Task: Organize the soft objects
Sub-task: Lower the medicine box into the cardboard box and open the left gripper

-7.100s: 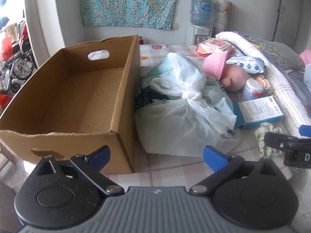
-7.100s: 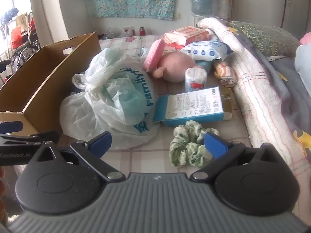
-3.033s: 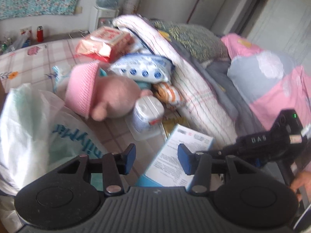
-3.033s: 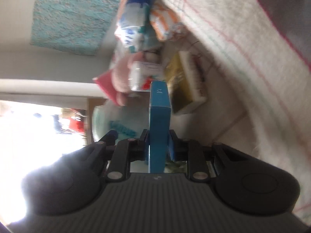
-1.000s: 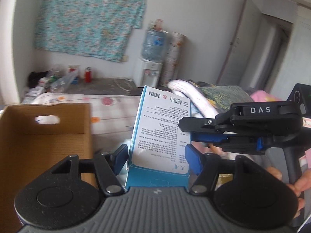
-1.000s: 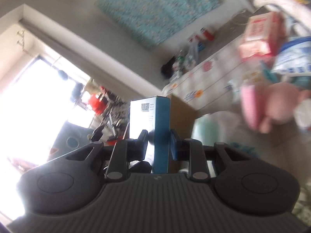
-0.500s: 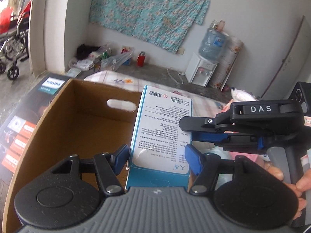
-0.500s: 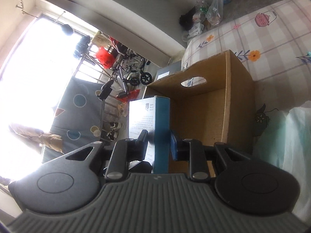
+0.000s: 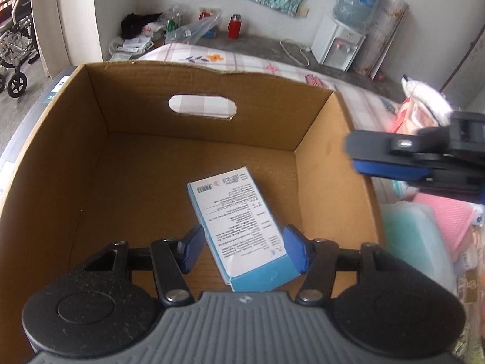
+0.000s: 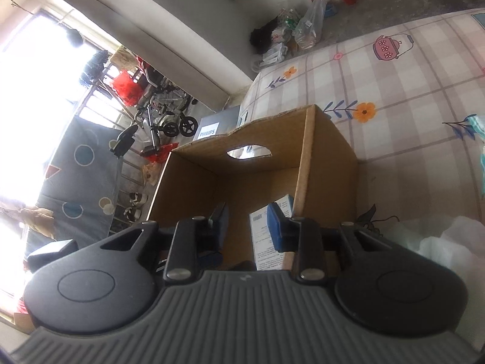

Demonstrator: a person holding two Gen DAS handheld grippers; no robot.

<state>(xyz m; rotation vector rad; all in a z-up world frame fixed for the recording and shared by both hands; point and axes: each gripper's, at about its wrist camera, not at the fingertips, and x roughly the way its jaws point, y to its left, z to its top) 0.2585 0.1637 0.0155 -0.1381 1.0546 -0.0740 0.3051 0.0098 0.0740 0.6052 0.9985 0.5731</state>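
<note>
Cardboard box [image 9: 318, 121], open-topped, with a handle cutout in its far wall, stands on the checked bed sheet [image 10: 409, 69]. Blue-and-white carton [image 9: 239, 224] lies flat on the box floor, right of centre, with bare cardboard to its left and beyond. Left hand-held gripper [image 9: 244, 248]: fingers spread, straddling the carton's near end, gripping nothing. Right hand-held gripper [image 10: 247, 221]: fingers parted, empty, above the box's right rim.
</note>
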